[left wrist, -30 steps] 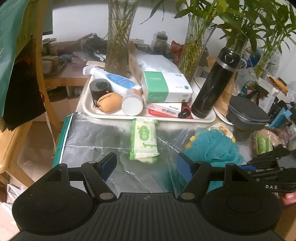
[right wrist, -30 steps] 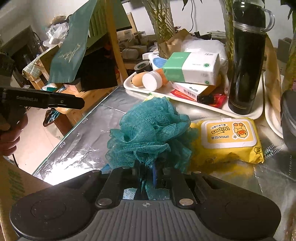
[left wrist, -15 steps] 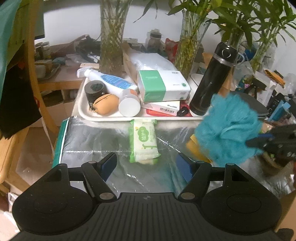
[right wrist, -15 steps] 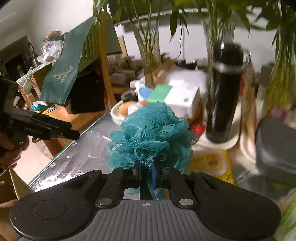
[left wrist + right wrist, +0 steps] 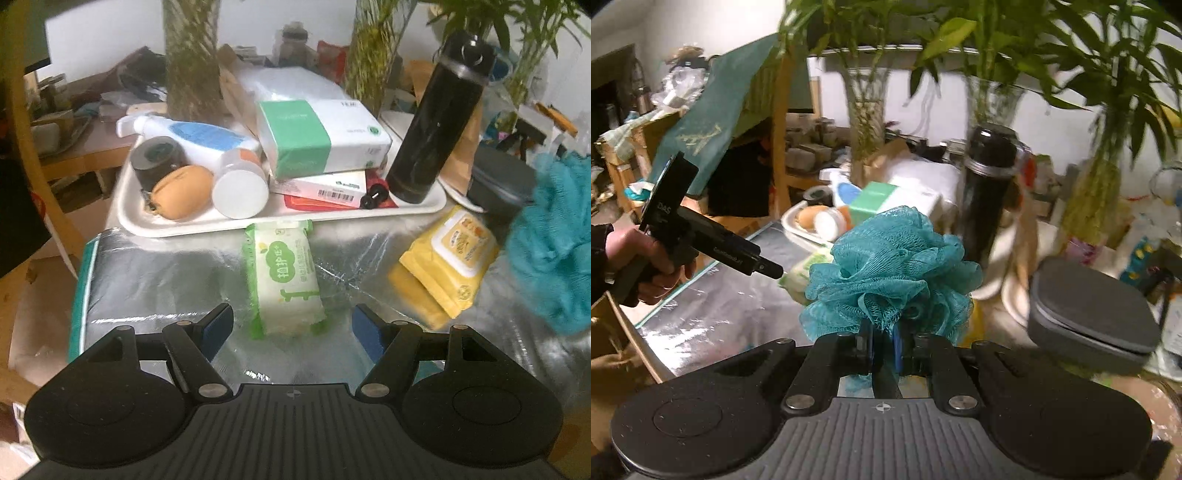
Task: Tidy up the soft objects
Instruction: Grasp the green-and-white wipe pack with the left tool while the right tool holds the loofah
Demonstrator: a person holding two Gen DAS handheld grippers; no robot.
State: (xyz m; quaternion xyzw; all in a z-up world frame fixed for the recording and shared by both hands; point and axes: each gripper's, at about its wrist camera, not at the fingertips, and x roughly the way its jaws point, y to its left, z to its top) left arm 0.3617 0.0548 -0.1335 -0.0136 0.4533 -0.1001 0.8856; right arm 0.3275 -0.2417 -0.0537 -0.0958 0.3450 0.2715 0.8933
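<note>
- While the right hand-held gripper (image 5: pixel 882 349) pinches the teal bath sponge (image 5: pixel 892 271) clear above the surface (image 5: pixel 166 280),
- the left hand-held gripper (image 5: pixel 291 326) gapes wide, empty, over the green wipes pack (image 5: pixel 282 277).

**Legible Markings**

- Left claw (image 5: pixel 764 267) housing: "DAS" printed in white on the rear plate. A second line of print runs along the arm; too blurred to read.
- Green wipes pack (image 5: pixel 284 277): large green Chinese characters, not legible enough to transcribe.
- Flat white box (image 5: pixel 325 186) on the tray (image 5: pixel 125 221): barcode label; digits unreadable.
- Yellow wipes pack (image 5: pixel 450 258): print blurred.
- Green-and-white tissue pack (image 5: pixel 321 136): small print, unreadable.
</note>
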